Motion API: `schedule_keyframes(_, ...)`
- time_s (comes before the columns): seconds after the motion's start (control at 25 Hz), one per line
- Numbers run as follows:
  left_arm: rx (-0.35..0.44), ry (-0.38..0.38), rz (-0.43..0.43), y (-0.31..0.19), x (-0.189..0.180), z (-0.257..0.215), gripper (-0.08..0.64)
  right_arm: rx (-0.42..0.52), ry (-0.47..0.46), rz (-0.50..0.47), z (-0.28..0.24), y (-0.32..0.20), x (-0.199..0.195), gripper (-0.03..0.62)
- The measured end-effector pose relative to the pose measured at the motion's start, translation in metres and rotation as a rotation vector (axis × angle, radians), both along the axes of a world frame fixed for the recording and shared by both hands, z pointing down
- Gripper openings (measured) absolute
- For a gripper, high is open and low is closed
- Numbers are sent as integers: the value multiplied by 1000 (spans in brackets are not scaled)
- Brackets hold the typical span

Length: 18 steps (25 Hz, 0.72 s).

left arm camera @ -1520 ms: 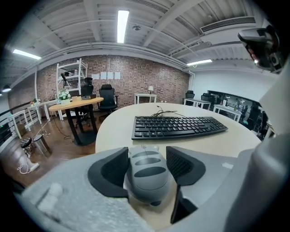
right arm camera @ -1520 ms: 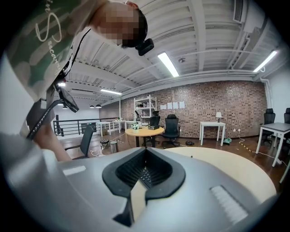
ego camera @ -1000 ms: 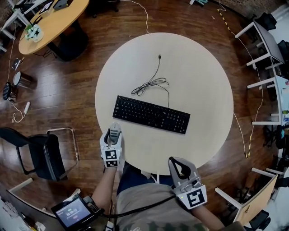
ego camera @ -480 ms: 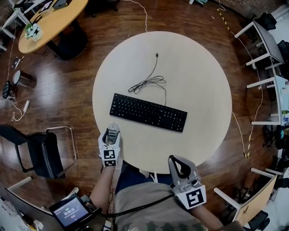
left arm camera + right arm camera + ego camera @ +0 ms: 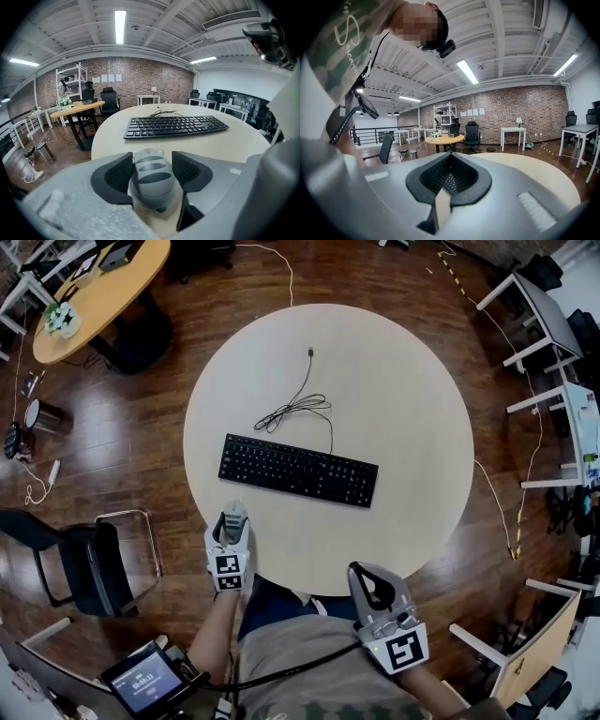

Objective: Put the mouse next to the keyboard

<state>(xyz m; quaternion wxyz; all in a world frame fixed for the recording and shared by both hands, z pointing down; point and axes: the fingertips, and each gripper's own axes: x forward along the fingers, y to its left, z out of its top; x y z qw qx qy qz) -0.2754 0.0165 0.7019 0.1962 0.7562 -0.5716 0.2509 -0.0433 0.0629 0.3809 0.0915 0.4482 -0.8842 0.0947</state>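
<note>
My L gripper [image 5: 233,517] jaws clamp the mouse [image 5: 151,176] at the worktop [image 5: 403,409] near edge. Keyboard [image 5: 298,470] sits ahead, bare surface between. R gripper [image 5: 373,589] jaws closed, empty, off-edge.

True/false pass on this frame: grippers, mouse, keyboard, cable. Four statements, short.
1. The left gripper is shut on the mouse. True.
2. The right gripper holds the keyboard. False: it is shut and empty; the keyboard lies on the table.
3. The mouse is beyond the keyboard. False: it is on the near side, apart from it.
4. A cable lies loosely coiled beyond the keyboard. True.
</note>
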Motion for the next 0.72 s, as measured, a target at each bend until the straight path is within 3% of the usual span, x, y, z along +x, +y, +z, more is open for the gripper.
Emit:
schedule_keyframes(0.44,-17,-5,54,15,30,2,272,16,-21,17,-2,8,15,5)
schedule_keyframes(0.72,-24,-10,32,26,54,0,272,20,-39,-2,-3,7,37,5)
